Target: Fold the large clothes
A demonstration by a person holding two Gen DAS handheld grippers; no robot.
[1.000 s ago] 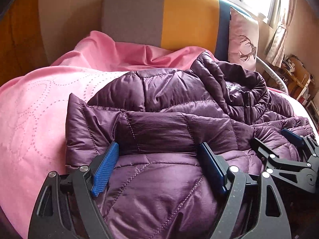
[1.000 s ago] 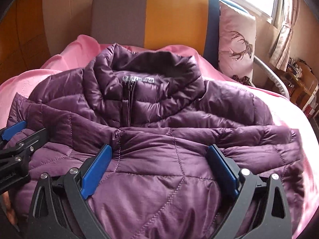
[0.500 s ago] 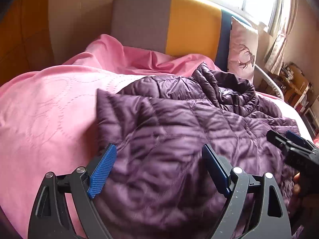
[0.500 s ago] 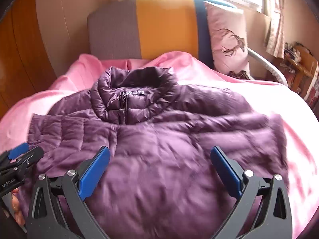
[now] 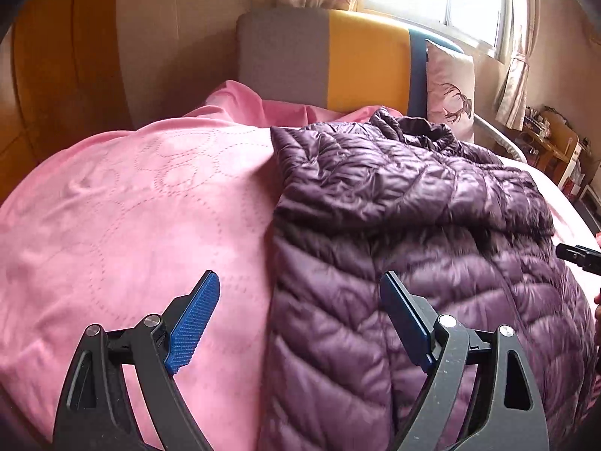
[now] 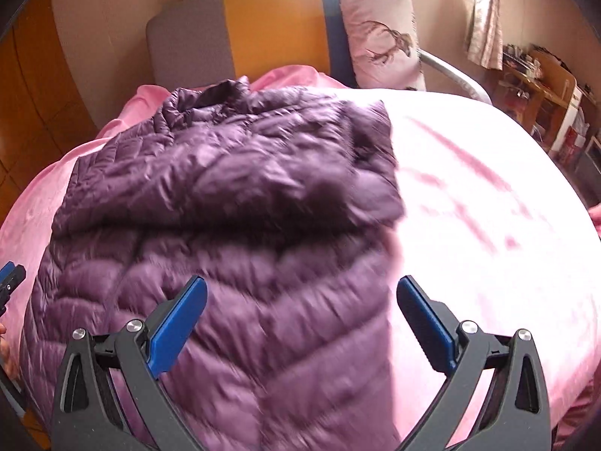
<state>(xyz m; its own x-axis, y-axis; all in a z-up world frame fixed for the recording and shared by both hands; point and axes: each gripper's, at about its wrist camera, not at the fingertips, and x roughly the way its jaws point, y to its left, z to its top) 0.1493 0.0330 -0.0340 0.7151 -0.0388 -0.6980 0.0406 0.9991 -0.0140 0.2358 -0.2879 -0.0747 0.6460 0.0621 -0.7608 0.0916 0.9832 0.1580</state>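
Observation:
A purple quilted puffer jacket [image 5: 413, 225] lies on the pink bed cover [image 5: 131, 206], its collar toward the headboard and its upper part lying folded over the lower body. My left gripper [image 5: 300, 319] hovers open above the jacket's left edge, holding nothing; one finger is over the pink cover, the other over the jacket. The right gripper's tip [image 5: 578, 257] shows at that view's right edge. In the right wrist view the jacket [image 6: 225, 188] fills the left half. My right gripper [image 6: 302, 319] stands open and empty over the jacket's right edge.
A grey, yellow and blue headboard [image 6: 263, 26] and a deer-print pillow [image 6: 379, 37] stand at the far end. Wooden panels [image 5: 49, 86] line the left wall. A cluttered wooden desk [image 6: 537, 86] and a curtained window are at the right. Bare cover [image 6: 488, 206] lies right of the jacket.
Both grippers have drawn back from the jacket and apart, the left one leftward, the right one rightward. The jacket now lies flatter and smaller in both views.

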